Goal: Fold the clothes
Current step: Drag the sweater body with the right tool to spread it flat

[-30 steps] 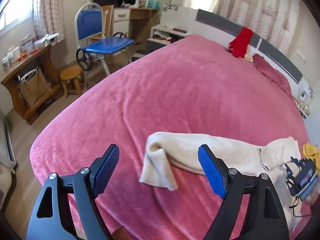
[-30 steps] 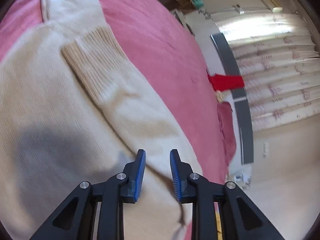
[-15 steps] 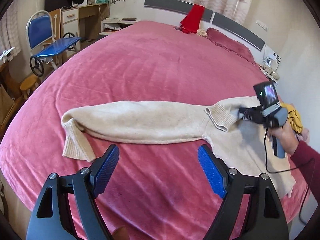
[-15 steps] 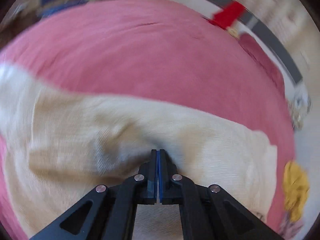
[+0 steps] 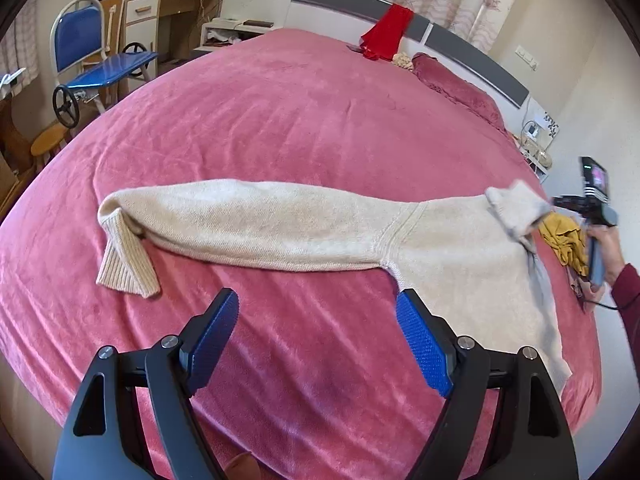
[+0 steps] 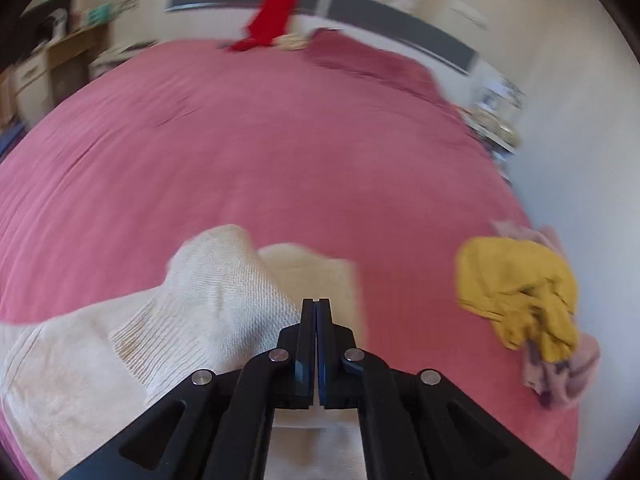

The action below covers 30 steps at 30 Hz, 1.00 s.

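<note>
A cream knit sweater (image 5: 288,232) lies across the pink bed (image 5: 280,120), one long sleeve stretched left with its ribbed cuff (image 5: 124,264) folded under. My left gripper (image 5: 316,336) is open and empty, hovering above the bedspread just in front of the sweater's underarm. My right gripper (image 6: 316,320) is shut on the sweater's other sleeve (image 6: 224,292) and lifts its ribbed cuff; it shows in the left wrist view (image 5: 576,204) at the far right, holding that raised cuff (image 5: 516,208).
A yellow garment (image 6: 520,292) and a pinkish cloth (image 6: 560,368) lie at the bed's right edge. A red garment (image 5: 388,32) hangs on the headboard. A blue chair (image 5: 92,60), a stool and desks stand left of the bed.
My right gripper closed on the sweater's sleeve and lifted it toward the right. The left gripper swung from the left bed edge to face the whole sweater, staying open.
</note>
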### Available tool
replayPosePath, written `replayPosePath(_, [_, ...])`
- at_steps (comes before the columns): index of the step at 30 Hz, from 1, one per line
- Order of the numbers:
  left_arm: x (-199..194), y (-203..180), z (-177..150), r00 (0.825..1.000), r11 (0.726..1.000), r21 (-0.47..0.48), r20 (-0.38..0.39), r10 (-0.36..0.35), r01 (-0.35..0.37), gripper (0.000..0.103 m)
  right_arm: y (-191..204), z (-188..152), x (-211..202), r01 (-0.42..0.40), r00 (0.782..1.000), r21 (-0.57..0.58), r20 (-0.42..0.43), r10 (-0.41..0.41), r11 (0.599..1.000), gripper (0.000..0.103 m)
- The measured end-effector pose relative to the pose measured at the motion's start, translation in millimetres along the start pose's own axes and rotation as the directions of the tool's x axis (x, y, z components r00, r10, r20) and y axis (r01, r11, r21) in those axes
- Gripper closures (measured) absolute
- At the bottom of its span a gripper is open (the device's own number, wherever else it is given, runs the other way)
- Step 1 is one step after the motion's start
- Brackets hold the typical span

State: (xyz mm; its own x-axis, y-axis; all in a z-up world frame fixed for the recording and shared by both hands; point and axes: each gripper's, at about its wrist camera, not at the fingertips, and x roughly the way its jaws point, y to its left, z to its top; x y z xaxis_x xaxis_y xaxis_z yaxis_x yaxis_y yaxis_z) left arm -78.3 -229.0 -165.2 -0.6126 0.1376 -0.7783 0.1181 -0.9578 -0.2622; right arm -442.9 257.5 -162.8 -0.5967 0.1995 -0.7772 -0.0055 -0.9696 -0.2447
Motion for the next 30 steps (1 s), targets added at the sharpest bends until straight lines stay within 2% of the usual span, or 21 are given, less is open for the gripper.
replayPosePath(2, [0.8,-0.4,-2.5,1.0,1.0,-0.003,-0.008,0.008,-0.008,0.019,-48.7,1.7,-6.9,0.074,0.997,0.085,0.001,-0.074,0.994,0.103])
replayPosePath(5, [-0.1,-4.3,-6.9,1.0,1.0,-0.002,-0.015,0.014,-0.014,0.019,-120.3,-7.5,-25.9,0.18,0.983,0.211,-0.014,-0.181,0.961,0.103])
replayPosePath(8, [1.6,-12.2,-11.7,0.999,1.0,-0.002,-0.031,0.009,-0.01,0.019,-184.5,-30.8,-56.4,0.222,0.974,0.28,-0.021,-0.225,0.934,0.103])
replayPosePath(9, [2.8,-15.8,-14.1,0.999,1.0,0.0,-0.036,0.006,-0.006,0.019,-203.2,-38.1,-64.9,0.204,0.978,0.312,-0.021,-0.208,0.928,0.1])
replayPosePath(10, [4.2,-19.4,-16.6,0.999,1.0,0.002,-0.043,0.003,-0.003,0.019,-217.3,-44.1,-65.4,0.105,0.994,0.353,-0.023,-0.103,0.93,0.096])
replayPosePath(11, [6.4,-23.3,-19.1,0.999,1.0,0.004,-0.051,0.001,-0.001,0.019,-221.4,-51.9,-63.9,-0.038,0.999,0.392,-0.011,0.045,0.919,0.09])
replayPosePath(12, [8.1,-27.4,-21.7,0.998,1.0,0.001,-0.06,0.0,0.001,0.019,-222.2,-60.9,-61.6,-0.179,0.981,0.427,0.005,0.195,0.886,0.079])
replayPosePath(13, [9.6,-31.3,-24.2,0.998,1.0,-0.003,-0.068,-0.003,0.003,0.019,-212.9,-73.0,-56.1,-0.309,0.941,0.457,0.02,0.337,0.834,0.079])
replayPosePath(14, [10.3,-34.6,-26.2,0.997,1.0,-0.011,-0.074,-0.013,0.013,0.019,-198.0,-85.8,-47.7,-0.412,0.89,0.478,0.029,0.455,0.776,0.079])
replayPosePath(16, [9.7,-43.0,-29.7,0.997,0.999,-0.022,-0.075,-0.032,0.03,0.019,-168.9,-110.4,-29.2,-0.572,0.763,0.519,0.051,0.645,0.635,0.078])
replayPosePath(20, [6.0,-60.7,-33.1,0.996,0.999,0.008,-0.076,-0.039,0.04,0.019,-122.1,-149.4,29.8,-0.599,0.658,0.645,0.058,0.751,0.475,0.078])
replayPosePath(24, [5.0,-73.3,-33.3,0.997,0.997,0.069,-0.079,-0.008,0.014,0.019,-122.9,-172.2,87.4,-0.545,0.633,0.792,0.172,0.755,0.276,0.075])
replayPosePath(25, [6.1,-75.2,-33.0,0.997,0.997,0.079,-0.082,-0.002,0.009,0.019,-122.6,-175.2,96.9,-0.538,0.628,0.808,0.194,0.753,0.241,0.075])
replayPosePath(28, [13.1,-77.3,-31.1,0.995,0.997,0.081,-0.098,0.002,0.006,0.019,-121.1,-178.8,114.2,-0.517,0.635,0.837,0.236,0.736,0.177,0.073])
replayPosePath(30, [18.8,-78.4,-30.1,0.994,0.997,0.079,-0.108,0.003,0.006,0.019,-120.9,-178.0,120.4,-0.539,0.612,0.836,0.3,0.732,0.108,0.07])
